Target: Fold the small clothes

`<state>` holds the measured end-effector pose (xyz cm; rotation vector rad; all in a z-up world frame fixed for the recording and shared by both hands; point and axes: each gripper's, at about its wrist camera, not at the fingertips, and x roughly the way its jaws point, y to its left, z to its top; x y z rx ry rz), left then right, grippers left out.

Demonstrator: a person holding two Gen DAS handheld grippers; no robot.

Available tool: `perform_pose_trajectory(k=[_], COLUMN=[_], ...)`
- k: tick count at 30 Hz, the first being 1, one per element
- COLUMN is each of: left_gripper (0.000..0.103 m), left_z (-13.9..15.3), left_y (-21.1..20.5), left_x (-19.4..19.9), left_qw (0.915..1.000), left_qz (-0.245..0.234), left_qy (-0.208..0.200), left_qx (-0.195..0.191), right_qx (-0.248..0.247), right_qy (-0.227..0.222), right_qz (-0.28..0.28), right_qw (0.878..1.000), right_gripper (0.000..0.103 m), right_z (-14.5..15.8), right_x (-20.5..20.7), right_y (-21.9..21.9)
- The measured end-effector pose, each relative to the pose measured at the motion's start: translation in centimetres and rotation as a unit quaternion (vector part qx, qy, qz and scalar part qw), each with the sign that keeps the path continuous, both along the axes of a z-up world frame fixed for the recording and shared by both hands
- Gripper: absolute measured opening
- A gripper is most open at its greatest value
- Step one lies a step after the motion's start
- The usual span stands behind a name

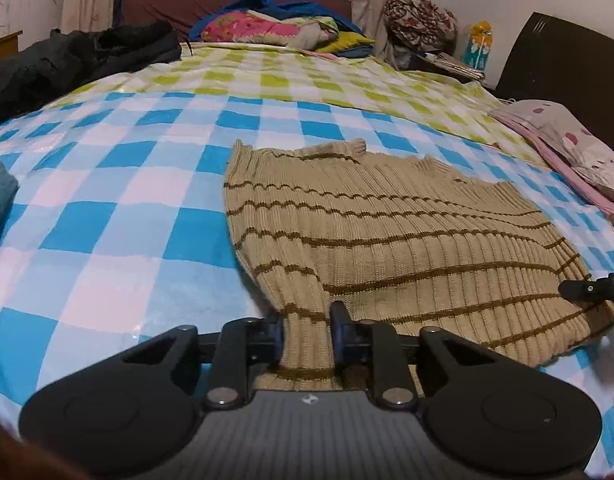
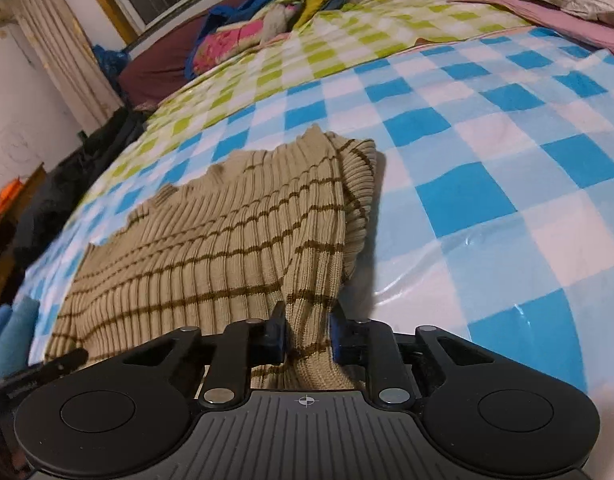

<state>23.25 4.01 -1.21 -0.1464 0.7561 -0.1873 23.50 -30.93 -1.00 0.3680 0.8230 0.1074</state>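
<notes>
A tan ribbed knit garment (image 1: 387, 232) with thin brown stripes lies on the blue-and-white checked bed cover. My left gripper (image 1: 307, 320) is shut on the garment's near left corner, and the cloth bunches between its blue pads. In the right wrist view the same knit garment (image 2: 227, 240) spreads to the left, with its right side folded under. My right gripper (image 2: 307, 320) is shut on the near right corner, the fabric pinched between its fingers. The tip of the right gripper shows at the right edge of the left wrist view.
A black jacket (image 1: 79, 64) lies at the far left of the bed. Colourful bedding (image 1: 267, 28) is heaped at the far end under the window. A pink and spotted pillow pile (image 1: 579, 148) sits at the right, and blue folded cloth (image 2: 11, 336) at the left.
</notes>
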Motion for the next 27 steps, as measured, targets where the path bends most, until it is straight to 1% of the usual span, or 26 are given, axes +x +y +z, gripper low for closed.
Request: perform_pose_trajectory(k=[4, 6, 8, 13, 15, 17, 19, 20, 22, 23, 24, 25, 26, 27], left_gripper=[0.020, 0.020, 0.020, 0.019, 0.021, 0.021, 0.021, 0.023, 0.024, 0.025, 0.027, 0.032, 0.035, 0.035], left_z=[0.7, 0.9, 1.0, 1.1, 1.2, 1.7, 2.4, 2.9, 3.8, 4.4, 4.7, 5.1, 5.4, 5.6], left_y=[0.7, 0.9, 0.8, 0.5, 0.2, 0.1, 0.5, 0.7, 0.8, 0.7, 0.6, 0.4, 0.2, -0.1], left_x=[-0.5, -1.6, -3.1, -7.4, -8.7, -9.4, -9.5, -9.5, -9.5, -9.5, -9.2, -8.8, -8.2, -7.5], left_qw=[0.9997, 0.9993, 0.9986, 0.9960, 0.9956, 0.9961, 0.9975, 0.9982, 0.9986, 0.9981, 0.9976, 0.9971, 0.9967, 0.9967], left_qz=[-0.013, -0.024, -0.036, -0.059, -0.058, -0.055, -0.044, -0.037, -0.026, -0.025, -0.026, -0.030, -0.032, -0.032], left_qy=[0.019, 0.028, 0.036, 0.065, 0.064, 0.057, 0.044, 0.035, 0.009, -0.011, -0.024, -0.037, -0.046, -0.051], left_qx=[-0.008, 0.000, 0.009, 0.014, 0.034, 0.039, 0.033, 0.031, 0.044, 0.055, 0.059, 0.060, 0.058, 0.055], right_qx=[0.005, -0.001, -0.016, -0.044, -0.052, -0.057, -0.063, -0.070, -0.084, -0.092, -0.102, -0.115, -0.125, -0.129], right_qy=[0.010, 0.017, 0.025, 0.061, 0.073, 0.077, 0.060, 0.044, 0.008, -0.008, -0.024, -0.040, -0.050, -0.054], right_qz=[0.015, 0.029, 0.049, 0.081, 0.078, 0.069, 0.060, 0.051, 0.038, 0.034, 0.034, 0.036, 0.035, 0.035], right_qw=[1.000, 0.999, 0.998, 0.994, 0.993, 0.993, 0.994, 0.995, 0.996, 0.995, 0.994, 0.992, 0.990, 0.990], right_gripper=[0.016, 0.016, 0.016, 0.016, 0.017, 0.019, 0.021, 0.022, 0.029, 0.038, 0.043, 0.043, 0.043, 0.043], right_z=[0.6, 1.1, 1.6, 2.3, 2.5, 2.8, 3.6, 4.3, 5.9, 6.4, 6.8, 7.1, 7.0, 6.6], right_x=[-0.9, -1.9, -3.4, -8.2, -9.7, -10.6, -11.2, -11.4, -11.6, -11.4, -10.9, -10.3, -9.4, -8.2], right_y=[-0.1, 0.0, 0.2, 0.7, 0.7, 0.6, 0.6, 0.5, 0.5, 0.6, 0.8, 1.1, 1.5, 1.7])
